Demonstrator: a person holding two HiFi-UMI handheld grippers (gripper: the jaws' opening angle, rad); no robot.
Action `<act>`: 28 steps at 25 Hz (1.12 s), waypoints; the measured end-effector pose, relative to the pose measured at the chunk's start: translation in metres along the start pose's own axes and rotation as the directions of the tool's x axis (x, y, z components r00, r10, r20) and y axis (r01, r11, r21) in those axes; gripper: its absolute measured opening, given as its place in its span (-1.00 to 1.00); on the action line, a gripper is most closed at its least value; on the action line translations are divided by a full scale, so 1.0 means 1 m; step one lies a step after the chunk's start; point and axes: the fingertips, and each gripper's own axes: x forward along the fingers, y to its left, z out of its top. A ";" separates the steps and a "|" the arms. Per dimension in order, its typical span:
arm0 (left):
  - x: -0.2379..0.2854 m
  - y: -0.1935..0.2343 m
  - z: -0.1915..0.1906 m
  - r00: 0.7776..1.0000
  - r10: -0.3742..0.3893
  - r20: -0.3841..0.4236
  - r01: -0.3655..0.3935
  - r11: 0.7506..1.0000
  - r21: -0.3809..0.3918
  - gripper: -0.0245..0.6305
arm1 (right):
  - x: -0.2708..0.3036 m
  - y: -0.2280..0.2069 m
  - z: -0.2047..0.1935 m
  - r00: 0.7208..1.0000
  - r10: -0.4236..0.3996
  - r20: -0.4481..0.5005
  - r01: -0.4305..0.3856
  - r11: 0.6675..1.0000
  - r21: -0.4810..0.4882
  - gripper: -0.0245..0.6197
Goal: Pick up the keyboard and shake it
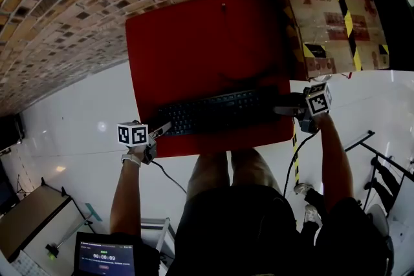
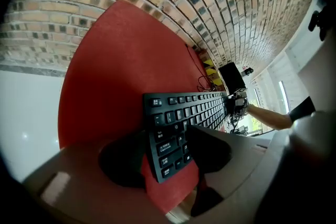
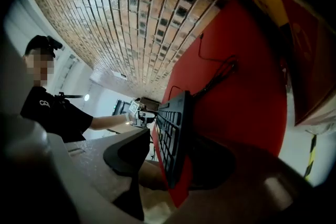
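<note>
Keyboard [image 1: 213, 112] is lying lengthwise, left to right, along the near edge of the red table [image 1: 194, 42]. Your left tongs [image 1: 162, 129] are clamping its left end, your right tongs [image 1: 281, 110] its right end, both placed for the lift.

Count taken at the bench.

- Keyboards: one black keyboard [image 1: 213, 112], with one end between the jaws of each gripper.
- Grippers: two, the left gripper [image 1: 160, 130] and the right gripper [image 1: 279, 110].
- Marker cubes: two, the left cube [image 1: 132, 134] and the right cube [image 1: 317, 100], one per gripper.
- Red tables: one red table [image 1: 194, 42], under and ahead of both grippers.
- Cables: one cable [image 3: 212, 81], ahead of the right gripper.
- Cardboard boxes: one cardboard box [image 1: 323, 16] with yellow-and-black tape, ahead and to the right of the right gripper.
- Lit screens: one screen [image 1: 107, 258], behind the left gripper.
- Persons: one.
</note>
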 end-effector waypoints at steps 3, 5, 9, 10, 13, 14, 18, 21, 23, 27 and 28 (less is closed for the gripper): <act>-0.002 0.003 0.001 1.000 -0.008 0.010 0.008 1.000 -0.018 -0.21 | 0.001 -0.004 -0.005 1.000 0.009 -0.024 -0.009 1.000 0.011 -0.26; -0.003 0.004 0.001 1.000 -0.014 0.014 0.014 1.000 -0.024 -0.25 | 0.001 -0.003 -0.010 0.998 0.023 -0.058 -0.023 1.000 0.006 -0.26; -0.004 0.007 0.001 0.999 -0.036 0.011 0.036 0.999 -0.030 -0.35 | 0.004 0.005 -0.016 0.991 0.099 -0.086 -0.093 0.993 0.071 -0.29; -0.004 0.006 0.000 0.999 -0.045 0.003 0.045 0.999 -0.021 -0.37 | 0.009 0.013 -0.017 0.985 0.159 -0.073 -0.151 0.984 0.097 -0.30; -0.001 0.002 -0.002 0.997 -0.048 -0.052 0.050 0.998 0.033 -0.35 | 0.043 0.035 -0.023 0.957 0.274 -0.097 -0.264 0.959 0.107 -0.38; -0.001 0.002 -0.002 0.997 -0.042 -0.067 0.046 0.998 0.047 -0.32 | 0.054 0.031 -0.025 0.965 0.239 -0.108 -0.230 0.969 0.087 -0.40; -0.004 0.005 -0.002 0.997 -0.058 -0.048 0.059 0.998 0.023 -0.33 | 0.066 0.019 -0.008 0.988 0.152 0.010 -0.152 0.987 0.048 -0.47; -0.005 0.006 -0.001 0.998 -0.068 -0.014 0.068 0.998 0.010 -0.36 | 0.069 0.001 -0.025 0.995 0.033 -0.098 -0.034 0.999 -0.009 -0.23; -0.006 0.006 0.000 0.996 -0.084 0.014 0.084 0.996 -0.005 -0.37 | 0.070 -0.005 -0.037 0.986 -0.005 -0.166 0.001 1.000 -0.022 -0.14; -0.006 0.007 0.001 0.994 -0.097 0.051 0.098 0.995 -0.008 -0.38 | 0.071 -0.010 -0.040 0.984 -0.033 -0.172 0.029 0.999 -0.026 -0.15; -0.005 0.007 0.002 0.994 -0.093 0.054 0.093 0.996 -0.003 -0.38 | 0.070 -0.011 -0.040 0.985 -0.044 -0.168 0.039 0.999 -0.030 -0.16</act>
